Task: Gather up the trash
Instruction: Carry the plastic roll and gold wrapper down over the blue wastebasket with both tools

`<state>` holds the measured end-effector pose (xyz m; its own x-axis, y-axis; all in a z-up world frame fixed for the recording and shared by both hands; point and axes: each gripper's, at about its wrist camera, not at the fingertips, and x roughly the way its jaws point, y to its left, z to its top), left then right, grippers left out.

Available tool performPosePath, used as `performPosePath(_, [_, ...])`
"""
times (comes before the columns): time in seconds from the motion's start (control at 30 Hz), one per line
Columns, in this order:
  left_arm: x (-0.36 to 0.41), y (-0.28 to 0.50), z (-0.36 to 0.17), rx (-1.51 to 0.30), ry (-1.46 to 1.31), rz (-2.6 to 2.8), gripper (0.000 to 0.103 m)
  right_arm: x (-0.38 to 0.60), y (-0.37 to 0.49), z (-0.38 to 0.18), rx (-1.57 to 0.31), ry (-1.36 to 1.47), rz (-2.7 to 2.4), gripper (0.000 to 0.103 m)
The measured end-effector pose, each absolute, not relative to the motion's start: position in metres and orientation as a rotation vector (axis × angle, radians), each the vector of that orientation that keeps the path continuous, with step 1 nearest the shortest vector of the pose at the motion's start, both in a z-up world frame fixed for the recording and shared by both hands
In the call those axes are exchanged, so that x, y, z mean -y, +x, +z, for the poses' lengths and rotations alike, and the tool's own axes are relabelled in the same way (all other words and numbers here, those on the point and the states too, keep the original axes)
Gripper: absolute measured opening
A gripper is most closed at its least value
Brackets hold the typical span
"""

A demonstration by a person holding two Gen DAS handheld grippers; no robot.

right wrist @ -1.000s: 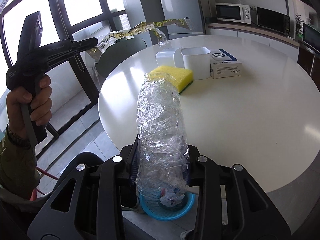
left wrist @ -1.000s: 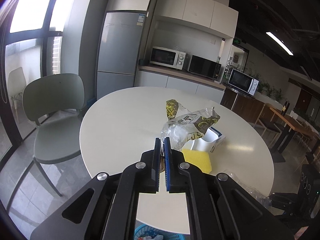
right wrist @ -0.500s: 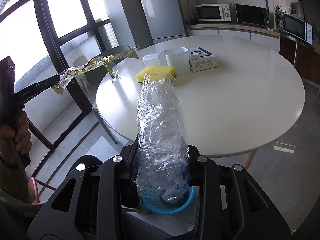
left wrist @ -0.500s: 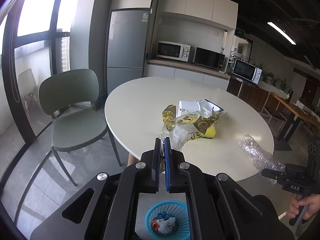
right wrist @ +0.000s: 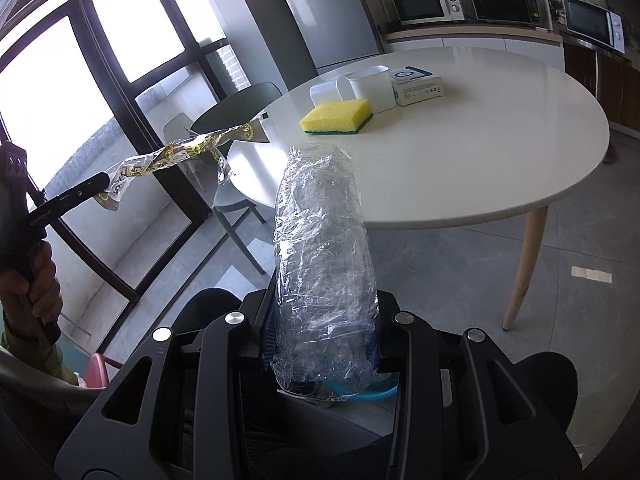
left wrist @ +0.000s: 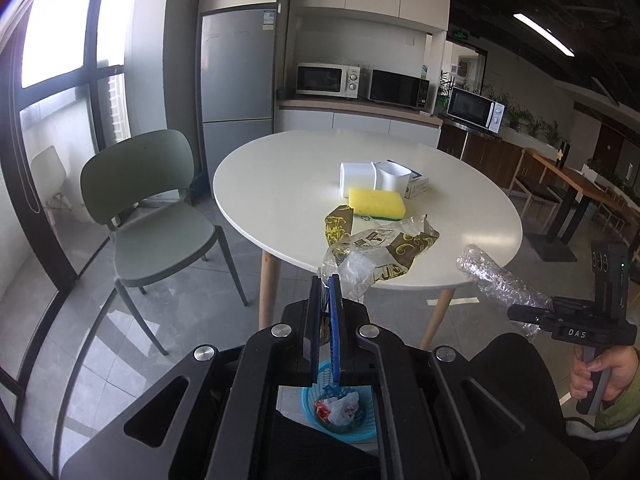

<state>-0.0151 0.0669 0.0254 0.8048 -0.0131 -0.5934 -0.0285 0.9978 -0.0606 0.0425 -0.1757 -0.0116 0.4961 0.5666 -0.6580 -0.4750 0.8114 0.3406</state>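
Snack wrapper (left wrist: 376,248) pinched in left jaws, crumpled plastic bottle (right wrist: 324,264) clamped in right, "DAS" tag (left wrist: 577,334)

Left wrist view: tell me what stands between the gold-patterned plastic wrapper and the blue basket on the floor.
Nothing visible does. The left tool is shut on the gold-patterned plastic wrapper, held in the air off the white round table. The blue basket sits on the floor below, showing through the gap under the tool, already holding some trash.
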Motion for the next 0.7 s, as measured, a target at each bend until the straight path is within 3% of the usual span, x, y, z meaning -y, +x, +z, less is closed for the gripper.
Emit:
performPosePath(0.3, [-0.066,-0.041,-0.020,-0.764,-0.039,0.014,0.003,0.178,0.022,-0.042,-0.939,0.092,0.619,0.032])
performPosePath(0.7, [-0.048,-0.003,-0.109,-0.981,-0.039,-0.005,0.003,0.169,0.041,-0.115,-1.097,0.107,0.571,0.032])
